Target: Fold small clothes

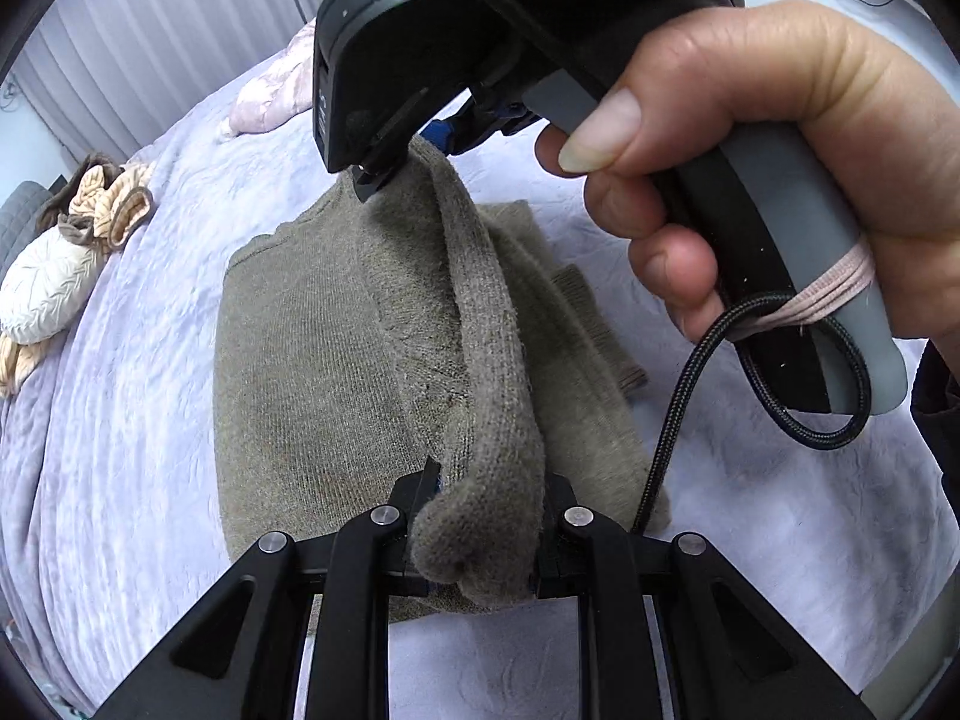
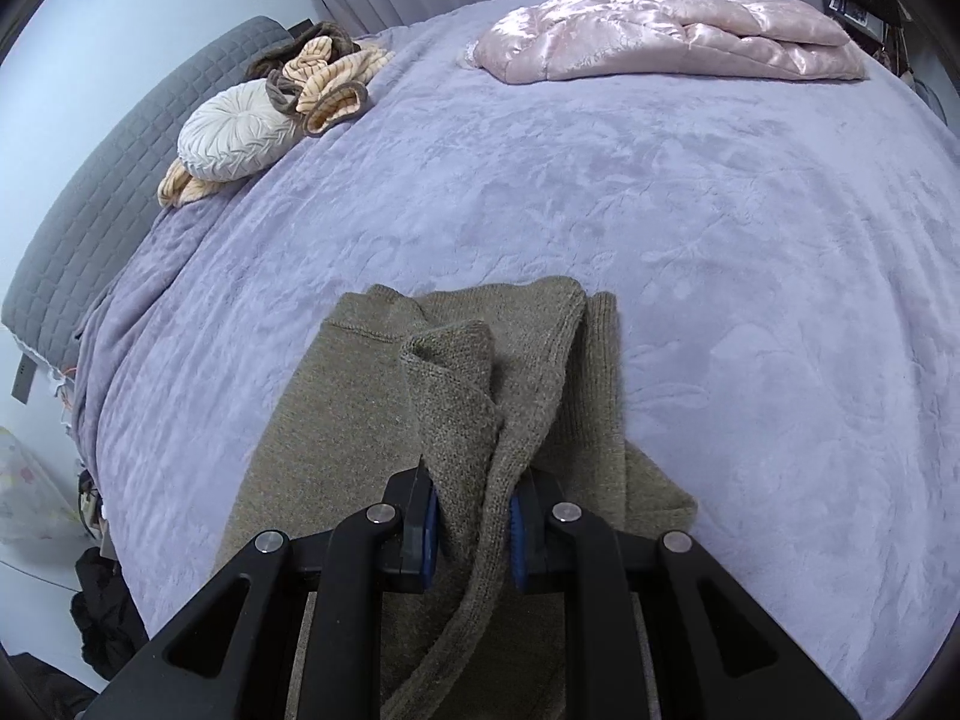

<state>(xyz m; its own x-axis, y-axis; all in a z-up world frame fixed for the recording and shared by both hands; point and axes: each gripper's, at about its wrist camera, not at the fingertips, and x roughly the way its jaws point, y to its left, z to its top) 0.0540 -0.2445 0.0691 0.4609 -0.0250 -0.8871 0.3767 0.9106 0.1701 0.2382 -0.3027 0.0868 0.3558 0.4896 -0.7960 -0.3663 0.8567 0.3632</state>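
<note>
While both grippers have a fold of the olive-brown knit sweater (image 1: 312, 348) pinched up off the bed, the step in hand looks like carrying one side edge across the body of the garment.

In the left wrist view, the left gripper (image 1: 480, 516) has its jaws drawn nearly together on a thick roll of the knit, which bulges out between the pads. Farther up the same raised edge, the right gripper (image 1: 384, 177), held by a hand (image 1: 780, 180), bites the cloth near what seems to be the collar end. The sweater lies on the lavender blanket (image 1: 120, 390), well in from the edge where a white round cushion (image 1: 51, 288) sits.

In the right wrist view, the right gripper (image 2: 474, 516) is closed narrowly on a doubled flap of knit between its blue pads (image 2: 429, 522). A ribbed edge trails down between the fingers. A pink quilted blanket (image 2: 672, 30) lies near the far edge, well apart.

To do this well, I would keep the held edge taut between the two grips, move both across together, and lay it flat before letting go, so the slack ribbed part does not bunch underneath.
</note>
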